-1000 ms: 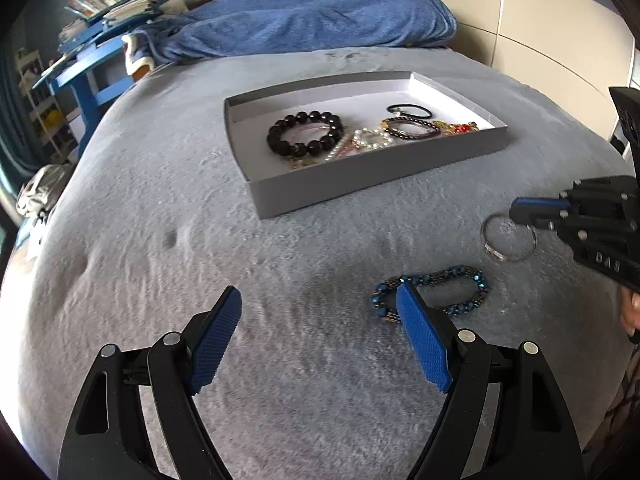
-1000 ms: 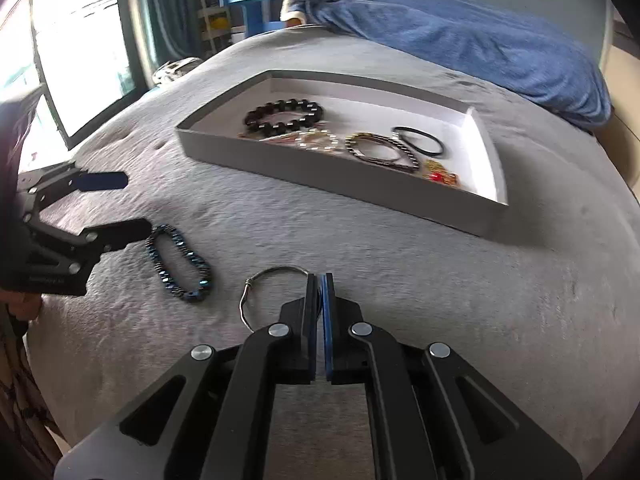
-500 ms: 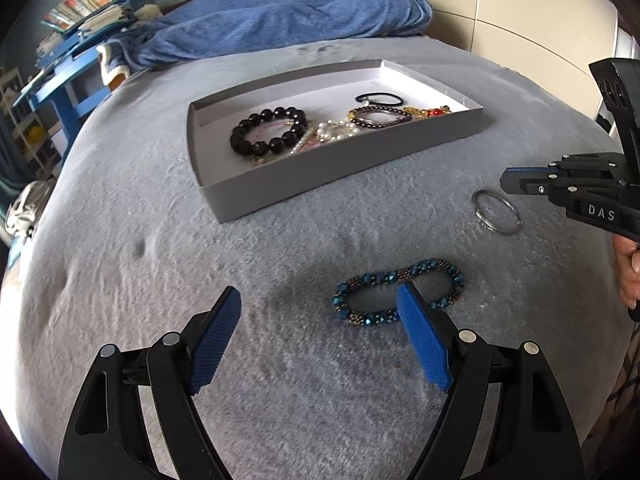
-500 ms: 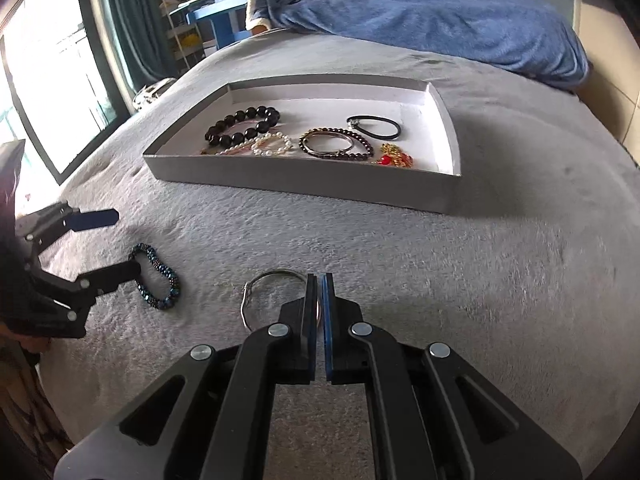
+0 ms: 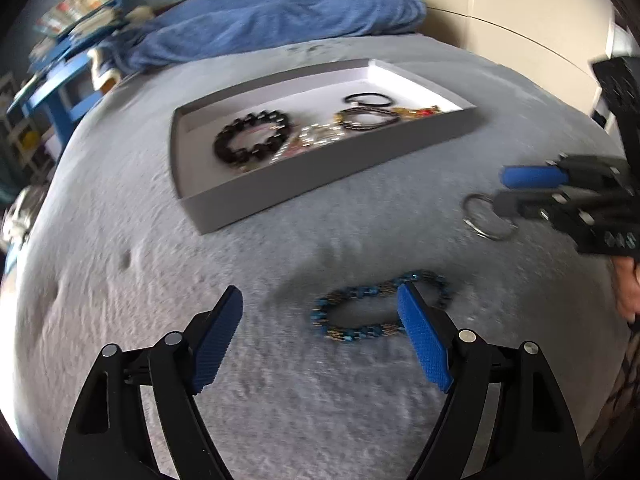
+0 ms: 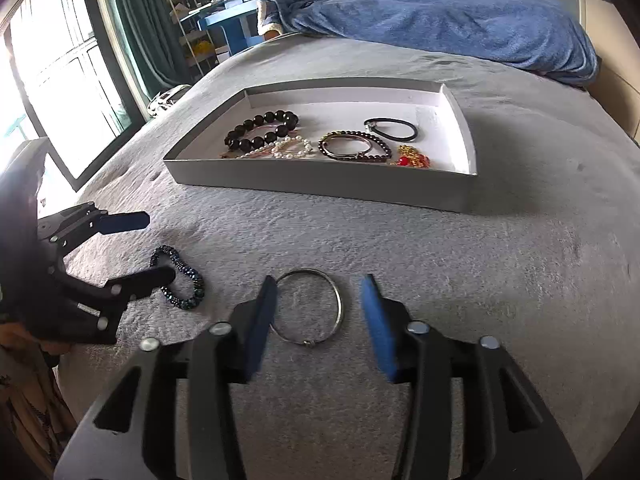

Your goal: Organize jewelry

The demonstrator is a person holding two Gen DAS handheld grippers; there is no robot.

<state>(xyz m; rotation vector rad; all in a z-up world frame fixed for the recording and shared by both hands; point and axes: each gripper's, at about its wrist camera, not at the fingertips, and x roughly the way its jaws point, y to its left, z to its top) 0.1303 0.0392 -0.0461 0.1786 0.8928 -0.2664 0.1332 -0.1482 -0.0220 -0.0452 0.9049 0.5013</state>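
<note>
Silver bangle [image 6: 308, 307]: lies flat on the grey bed cover [image 6: 480, 280], on the near side of the tray; it sits between the right claw's blue pads, close to the left-hand pad.
Blue beaded bracelet [image 5: 380, 312]: flat on the cover, well to the side of the bangle; one pad of the left claw stands in front of part of it.
Right claw [image 6: 320, 312]: its jaws have just been opening and stand apart, with the bangle between them and not pinched.
Left claw [image 5: 320, 332]: spread wide and holding nothing, above the bracelet.
Grey tray [image 6: 320, 188]: shallow, white inside, farther up the bed.
Tray contents: black bead bracelet [image 6: 262, 130], pearl strand [image 6: 288, 148], dark bangle [image 6: 352, 146], black cord loop [image 6: 392, 128], red and gold piece [image 6: 412, 160].
Blue blanket [image 6: 440, 20]: bunched at the far end of the bed.
</note>
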